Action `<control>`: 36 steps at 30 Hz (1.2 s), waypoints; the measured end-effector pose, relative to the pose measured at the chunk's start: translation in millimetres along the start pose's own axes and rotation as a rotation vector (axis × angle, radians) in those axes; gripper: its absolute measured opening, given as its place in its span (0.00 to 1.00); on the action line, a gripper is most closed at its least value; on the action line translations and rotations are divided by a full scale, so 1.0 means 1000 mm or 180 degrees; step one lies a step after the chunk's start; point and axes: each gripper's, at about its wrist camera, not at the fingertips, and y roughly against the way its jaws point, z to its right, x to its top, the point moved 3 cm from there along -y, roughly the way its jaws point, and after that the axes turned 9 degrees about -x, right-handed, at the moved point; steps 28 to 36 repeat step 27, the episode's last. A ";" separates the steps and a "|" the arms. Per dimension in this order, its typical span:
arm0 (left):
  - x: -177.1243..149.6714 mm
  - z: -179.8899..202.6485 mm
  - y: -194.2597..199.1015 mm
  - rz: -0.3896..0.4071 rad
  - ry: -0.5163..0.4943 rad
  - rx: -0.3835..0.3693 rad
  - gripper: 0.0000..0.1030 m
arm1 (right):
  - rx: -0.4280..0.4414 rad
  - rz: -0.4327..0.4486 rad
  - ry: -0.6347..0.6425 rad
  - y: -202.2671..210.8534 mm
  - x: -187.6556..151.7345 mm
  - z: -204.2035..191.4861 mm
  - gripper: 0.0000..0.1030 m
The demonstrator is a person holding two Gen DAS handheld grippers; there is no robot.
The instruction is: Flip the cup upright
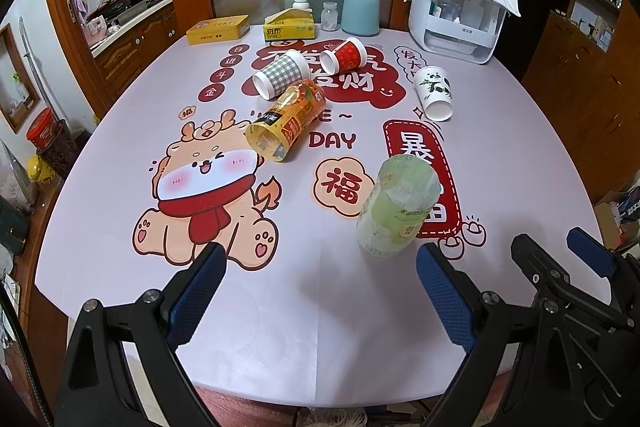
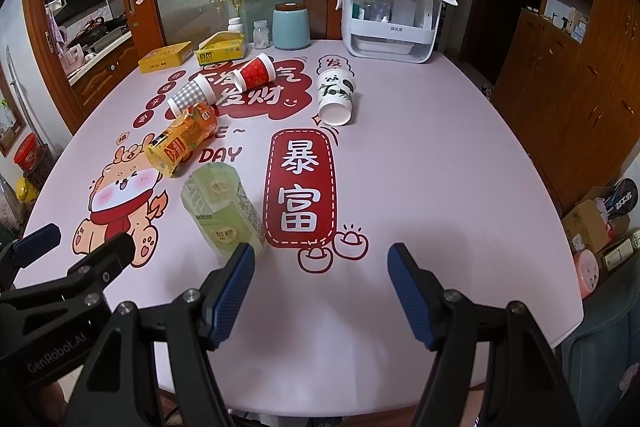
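Note:
Several cups are on the pink printed table (image 1: 120, 155). A pale green cup (image 1: 394, 205) stands upside down near the front, just beyond my open, empty left gripper (image 1: 320, 267); it also shows in the right wrist view (image 2: 224, 215). An orange cup (image 1: 286, 123) lies on its side at the middle. A grey checked cup (image 1: 280, 73), a red cup (image 1: 344, 55) and a panda cup (image 1: 434, 91) lie on their sides further back. My right gripper (image 2: 320, 267) is open and empty, to the right of the green cup.
At the table's far edge stand a yellow tin (image 1: 218, 29), a tissue box (image 1: 289, 25), two small jars, a light blue canister (image 1: 360, 11) and a white organiser box (image 1: 456, 19) under a cloth. Wooden cabinets flank the table.

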 end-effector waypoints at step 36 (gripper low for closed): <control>-0.005 -0.003 -0.005 -0.0088 0.0029 0.0068 0.92 | 0.0030 -0.0035 -0.0006 -0.007 -0.005 -0.002 0.67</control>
